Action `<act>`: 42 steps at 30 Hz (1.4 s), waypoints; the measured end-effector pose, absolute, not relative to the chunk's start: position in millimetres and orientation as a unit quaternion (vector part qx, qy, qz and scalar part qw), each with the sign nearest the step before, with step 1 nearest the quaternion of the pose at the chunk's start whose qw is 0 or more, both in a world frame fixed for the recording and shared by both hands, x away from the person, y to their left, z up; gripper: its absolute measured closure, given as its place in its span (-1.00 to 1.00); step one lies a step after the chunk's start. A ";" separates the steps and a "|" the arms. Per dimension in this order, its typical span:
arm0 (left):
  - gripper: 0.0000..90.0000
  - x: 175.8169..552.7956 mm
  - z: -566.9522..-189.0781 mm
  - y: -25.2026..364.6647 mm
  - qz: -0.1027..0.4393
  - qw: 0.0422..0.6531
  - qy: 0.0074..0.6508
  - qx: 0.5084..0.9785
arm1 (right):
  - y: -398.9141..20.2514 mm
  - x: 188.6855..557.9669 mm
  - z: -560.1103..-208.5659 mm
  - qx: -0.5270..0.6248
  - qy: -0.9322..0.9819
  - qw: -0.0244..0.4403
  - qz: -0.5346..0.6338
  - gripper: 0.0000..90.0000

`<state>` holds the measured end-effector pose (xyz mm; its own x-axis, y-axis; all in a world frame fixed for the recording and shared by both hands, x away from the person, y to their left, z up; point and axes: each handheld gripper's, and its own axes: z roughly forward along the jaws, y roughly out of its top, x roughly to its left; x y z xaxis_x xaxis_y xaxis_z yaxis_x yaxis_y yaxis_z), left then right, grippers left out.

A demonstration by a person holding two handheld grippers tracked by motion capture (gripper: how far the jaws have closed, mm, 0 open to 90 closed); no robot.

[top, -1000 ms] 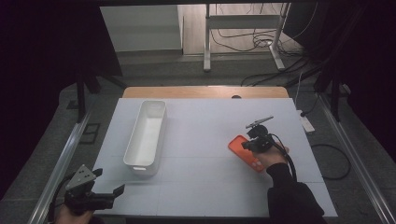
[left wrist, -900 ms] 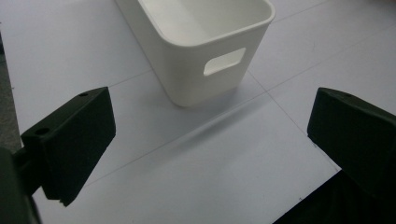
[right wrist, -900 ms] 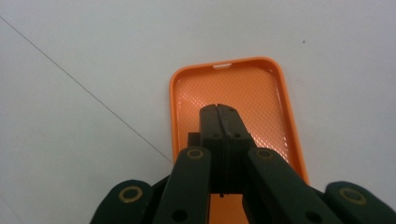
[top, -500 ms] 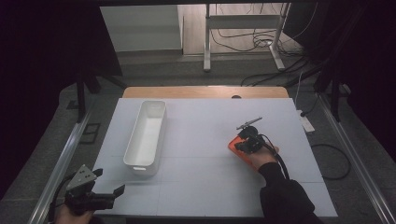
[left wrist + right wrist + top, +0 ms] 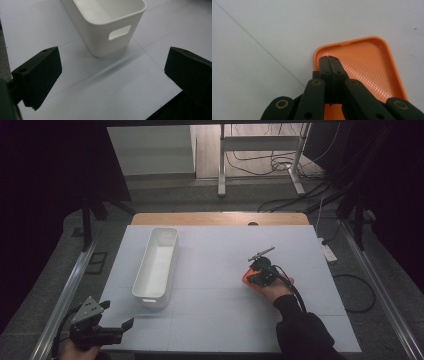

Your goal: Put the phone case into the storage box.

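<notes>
An orange tray point(image 5: 245, 277) with a fine mesh floor lies flat on the white table right of centre. My right gripper point(image 5: 251, 276) is over it, and most of the tray is hidden under the gripper and hand in the high view. In the right gripper view the jaws are pressed together, shut, with nothing between them. Their tips point(image 5: 329, 58) are over the orange tray point(image 5: 367, 65) just inside one rounded corner; whether they touch it I cannot tell. My left gripper point(image 5: 117, 320) is at the table's front left corner, open point(image 5: 112, 75) and empty, facing the white bin point(image 5: 110, 30).
A long white bin point(image 5: 172, 255) with a handle slot stands empty left of centre, lengthwise away from me. The white table top point(image 5: 215, 320) has a wooden strip at its far edge. Metal rails run along both sides, and cables lie on the floor beyond.
The right hand and its shut gripper have moved left and slightly down over the orange tray, hiding more of it. The left gripper has stayed in place.
</notes>
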<state>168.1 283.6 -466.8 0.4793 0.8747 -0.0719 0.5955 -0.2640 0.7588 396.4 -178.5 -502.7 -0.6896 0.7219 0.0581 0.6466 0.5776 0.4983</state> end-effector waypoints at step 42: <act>-0.96 169.2 -466.7 282.3 0.186 0.374 0.474 0.775 | -193.5 336.8 -499.1 0.321 0.922 0.019 0.215 1.00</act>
<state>169.2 282.3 -466.7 0.4816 0.8739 -0.0659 0.5958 -0.2714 0.7559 336.8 -193.5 -499.1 -0.7928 0.6007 0.1026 0.5840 0.7008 0.4095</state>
